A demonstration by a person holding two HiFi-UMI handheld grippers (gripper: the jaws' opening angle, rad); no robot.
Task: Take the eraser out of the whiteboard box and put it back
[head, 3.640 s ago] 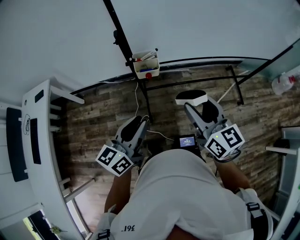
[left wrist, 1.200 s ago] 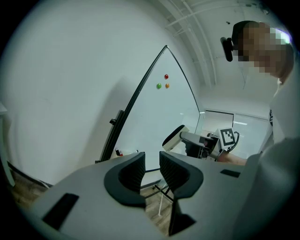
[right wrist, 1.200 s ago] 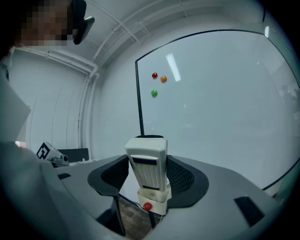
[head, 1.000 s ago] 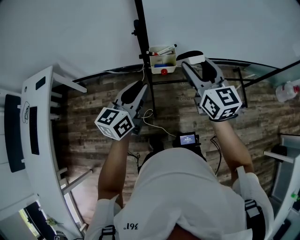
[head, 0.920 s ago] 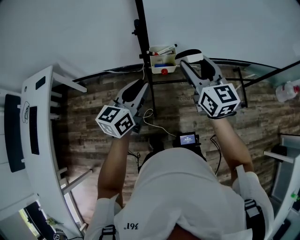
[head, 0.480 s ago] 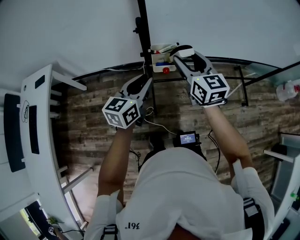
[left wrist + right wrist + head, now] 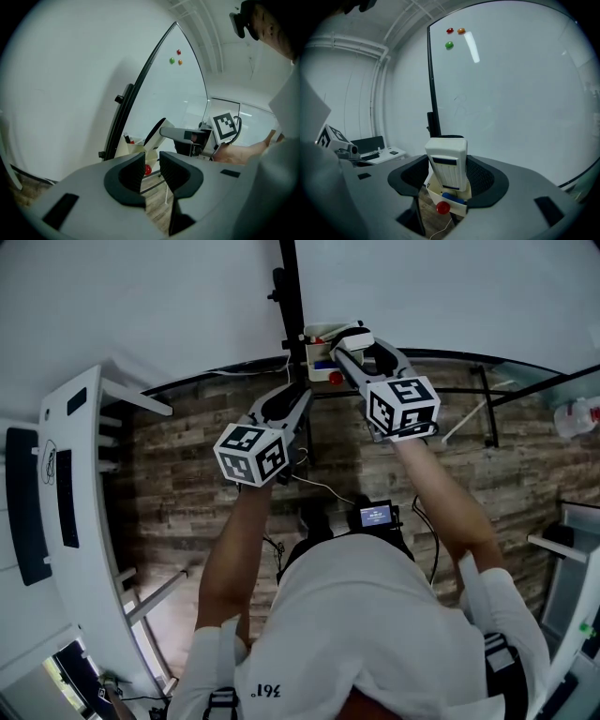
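Note:
The whiteboard box (image 7: pixel 319 360) is a small cream tray hung on the board's black post, with markers inside and a red magnet (image 7: pixel 335 377) on its front. My right gripper (image 7: pixel 352 339) is shut on the white eraser (image 7: pixel 356 337) and holds it upright directly over the box's right end. In the right gripper view the eraser (image 7: pixel 446 161) stands between the jaws of the right gripper (image 7: pixel 446 169), with the box (image 7: pixel 451 201) just under it. My left gripper (image 7: pixel 298 396) hangs below and left of the box, jaws nearly together with nothing in them (image 7: pixel 151 167).
The whiteboard (image 7: pixel 141 315) fills the top, with its black post (image 7: pixel 291 292) and floor frame (image 7: pixel 483 399) on wood-pattern flooring. A white curved desk (image 7: pixel 66 502) stands at the left, and a plastic bottle (image 7: pixel 574 413) at the right edge. Three magnets (image 7: pixel 449 45) sit high on the board.
Both grippers have risen toward the box. The right one has carried the eraser left and forward until it is over the box; the left has followed close beneath.

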